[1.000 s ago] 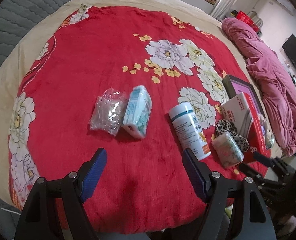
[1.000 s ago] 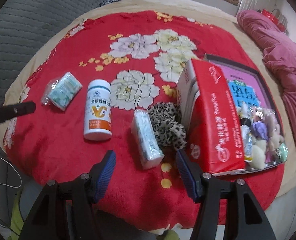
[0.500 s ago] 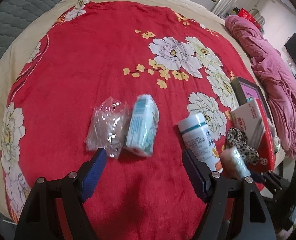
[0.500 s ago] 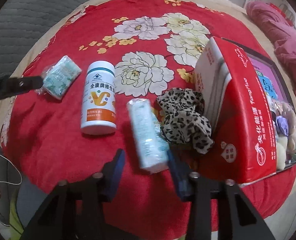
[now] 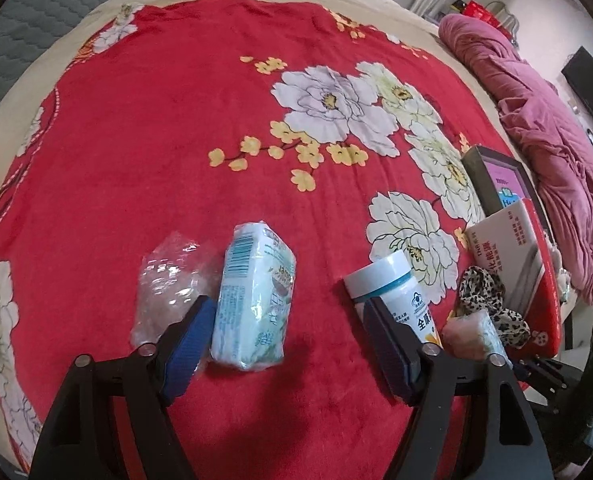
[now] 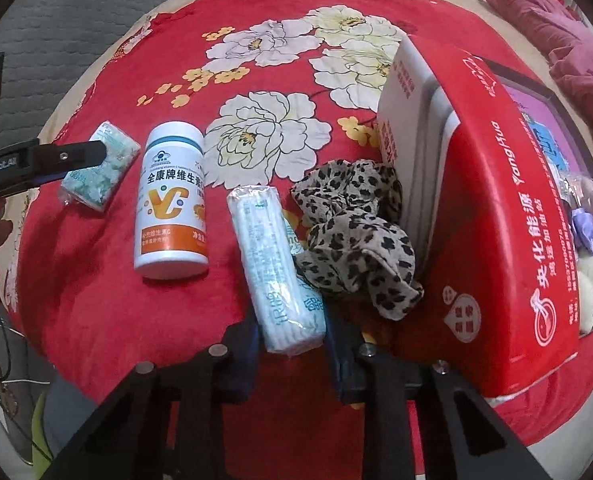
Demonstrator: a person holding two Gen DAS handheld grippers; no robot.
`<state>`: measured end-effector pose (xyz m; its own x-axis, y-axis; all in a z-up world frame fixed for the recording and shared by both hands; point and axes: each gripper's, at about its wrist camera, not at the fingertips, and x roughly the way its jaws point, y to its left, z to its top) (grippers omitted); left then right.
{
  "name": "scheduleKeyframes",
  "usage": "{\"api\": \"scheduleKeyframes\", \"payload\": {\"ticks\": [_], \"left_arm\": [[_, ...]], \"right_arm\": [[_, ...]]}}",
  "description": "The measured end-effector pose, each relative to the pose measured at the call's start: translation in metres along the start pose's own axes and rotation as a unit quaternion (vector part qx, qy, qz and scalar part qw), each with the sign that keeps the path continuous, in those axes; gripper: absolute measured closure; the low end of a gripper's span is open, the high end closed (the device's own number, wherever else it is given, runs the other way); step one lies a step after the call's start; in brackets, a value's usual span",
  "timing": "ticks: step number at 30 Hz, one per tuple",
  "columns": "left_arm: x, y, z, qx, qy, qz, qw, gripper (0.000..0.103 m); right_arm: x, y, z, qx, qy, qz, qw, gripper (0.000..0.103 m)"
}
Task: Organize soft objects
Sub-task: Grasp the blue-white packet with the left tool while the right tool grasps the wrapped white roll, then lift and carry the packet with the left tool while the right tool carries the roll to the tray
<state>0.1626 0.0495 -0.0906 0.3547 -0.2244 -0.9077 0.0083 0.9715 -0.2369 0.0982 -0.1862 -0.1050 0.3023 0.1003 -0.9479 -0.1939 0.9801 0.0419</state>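
The right hand-held gripper (image 6: 290,344) is closing its jaws around the near end of a tissue pack (image 6: 274,264) lying on the red floral blanket (image 6: 96,300), between the white vitamin bottle (image 6: 172,200) and the leopard-print scrunchie (image 6: 356,236). The left hand-held gripper (image 5: 284,344) is released and closing, with a second tissue pack (image 5: 256,296) between its jaws, beside a clear plastic bag (image 5: 168,280).

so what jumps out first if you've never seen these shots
The red floral blanket fills both views. The right gripper is closing around a tissue pack, with a leopard-print scrunchie and a tall red box just right of it; a white vitamin bottle lies left.
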Motion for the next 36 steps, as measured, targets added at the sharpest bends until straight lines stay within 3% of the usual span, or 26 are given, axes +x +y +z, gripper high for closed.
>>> {"api": "scheduleKeyframes", "payload": {"ticks": [3,10,15,19,22,26,36], "left_arm": [[0.006,-0.002,-0.001,0.008,0.013,-0.012,0.9998,0.046],[0.012,0.002,-0.004,0.005,0.02,-0.008,0.9998,0.05],[0.021,-0.001,0.0,-0.002,0.028,0.004,0.9996,0.063],[0.025,-0.007,0.002,0.006,0.03,0.005,0.9995,0.064],[0.028,-0.006,0.003,0.004,0.031,0.012,0.9994,0.075],[0.024,0.001,0.003,-0.017,0.028,0.006,0.9995,0.078],[-0.009,-0.011,-0.006,-0.01,0.004,-0.013,0.9999,0.078]], "right_arm": [[0.0,-0.001,0.0,0.001,0.001,0.007,1.0,0.075],[0.0,-0.003,0.001,0.008,0.002,0.022,1.0,0.075],[-0.001,-0.005,0.0,0.012,0.002,0.03,0.999,0.077],[-0.004,-0.008,-0.001,0.02,0.001,0.044,0.999,0.079],[-0.007,-0.013,-0.002,0.035,0.0,0.061,0.998,0.08],[-0.013,-0.016,-0.002,0.048,-0.006,0.073,0.996,0.081],[-0.037,-0.014,0.001,0.049,-0.024,0.084,0.995,0.081]]}}
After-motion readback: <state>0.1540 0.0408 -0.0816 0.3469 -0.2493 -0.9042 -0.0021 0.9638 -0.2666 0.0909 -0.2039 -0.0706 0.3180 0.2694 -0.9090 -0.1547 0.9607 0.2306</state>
